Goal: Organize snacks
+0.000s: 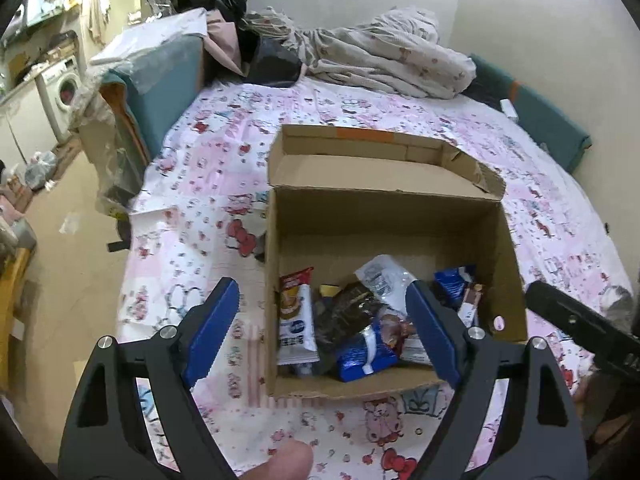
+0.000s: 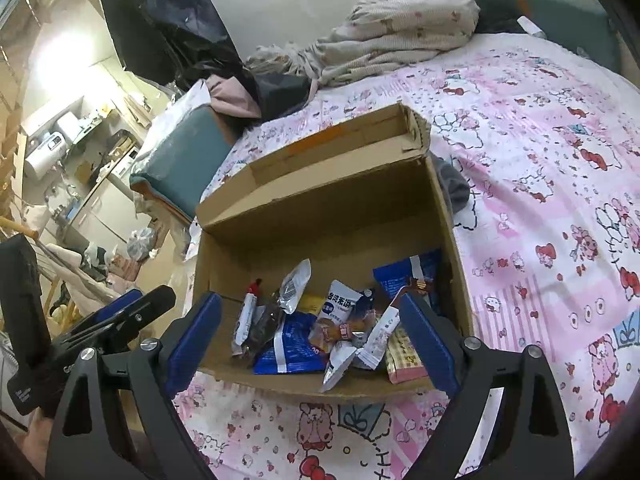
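An open cardboard box (image 1: pixel 384 216) (image 2: pixel 320 216) stands on the bed, its lid folded back. Several snack packets lie at its bottom: a blue packet (image 1: pixel 362 354) (image 2: pixel 292 346), a dark brown one (image 1: pixel 344 312), a white one (image 1: pixel 296 320) (image 2: pixel 340 304), a silver one (image 2: pixel 296 284) and a pink one (image 2: pixel 404 360). My left gripper (image 1: pixel 324 300) is open and empty, held above the box's near left part. My right gripper (image 2: pixel 310 312) is open and empty above the box's near edge. The right gripper also shows at the right in the left wrist view (image 1: pixel 580 320).
The box sits on a pink cartoon-print bedsheet (image 1: pixel 560 208) (image 2: pixel 540 160). A crumpled blanket (image 1: pixel 392 52) (image 2: pixel 400 24) and dark clothes (image 1: pixel 272 60) lie at the far end. A teal padded piece (image 1: pixel 160 80) stands at the bed's left. Floor and a washing machine (image 1: pixel 64 88) are at left.
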Motion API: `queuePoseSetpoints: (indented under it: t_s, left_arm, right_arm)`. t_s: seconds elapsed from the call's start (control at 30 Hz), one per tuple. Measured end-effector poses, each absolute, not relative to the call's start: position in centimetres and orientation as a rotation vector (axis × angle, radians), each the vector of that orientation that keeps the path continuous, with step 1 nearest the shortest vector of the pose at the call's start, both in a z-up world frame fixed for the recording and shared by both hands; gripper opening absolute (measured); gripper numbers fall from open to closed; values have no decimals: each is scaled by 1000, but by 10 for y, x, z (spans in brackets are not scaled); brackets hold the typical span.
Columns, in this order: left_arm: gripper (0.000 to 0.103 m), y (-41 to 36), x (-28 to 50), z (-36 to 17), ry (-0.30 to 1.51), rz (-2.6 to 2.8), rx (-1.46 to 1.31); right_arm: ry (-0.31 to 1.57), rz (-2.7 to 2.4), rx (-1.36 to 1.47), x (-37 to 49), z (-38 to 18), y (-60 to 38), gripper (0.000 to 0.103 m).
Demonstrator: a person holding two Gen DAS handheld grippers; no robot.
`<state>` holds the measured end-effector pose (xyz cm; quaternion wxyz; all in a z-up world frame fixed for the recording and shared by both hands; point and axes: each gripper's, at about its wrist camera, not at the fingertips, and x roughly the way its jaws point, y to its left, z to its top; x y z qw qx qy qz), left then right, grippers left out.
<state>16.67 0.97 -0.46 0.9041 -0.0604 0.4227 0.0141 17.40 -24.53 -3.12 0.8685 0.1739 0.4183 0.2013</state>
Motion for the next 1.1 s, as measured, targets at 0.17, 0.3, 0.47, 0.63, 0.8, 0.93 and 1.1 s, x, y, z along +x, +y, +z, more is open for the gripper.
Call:
queuePoseSetpoints:
  t_s: [0.17,0.3,0.47,0.63,0.8,0.93,1.1]
  left_arm:
    - [91,13,156,5,874,22,-158]
    - [97,11,140,12,845,13,-152]
    - [98,10,119,15,834,-3,-130]
    - [98,13,94,9,851,-2,-123]
    - [98,15,68,1,860,27,-113]
    - [98,13,53,-2,846,41,-104]
    - [98,9,51,0,815,38,-104]
  right_arm:
    - [859,419,366,160,-21,-252,93]
    - [844,405,344,146,-14,-254,93]
    - [845,358,320,129,-16,-257,94]
    - [811,395,296,106,-10,-253,96]
    - [778,353,226,84,-9,-244,101]
    - [756,308,211,76,-14,-241,103]
    - [782,280,170,82,-26,-234,103]
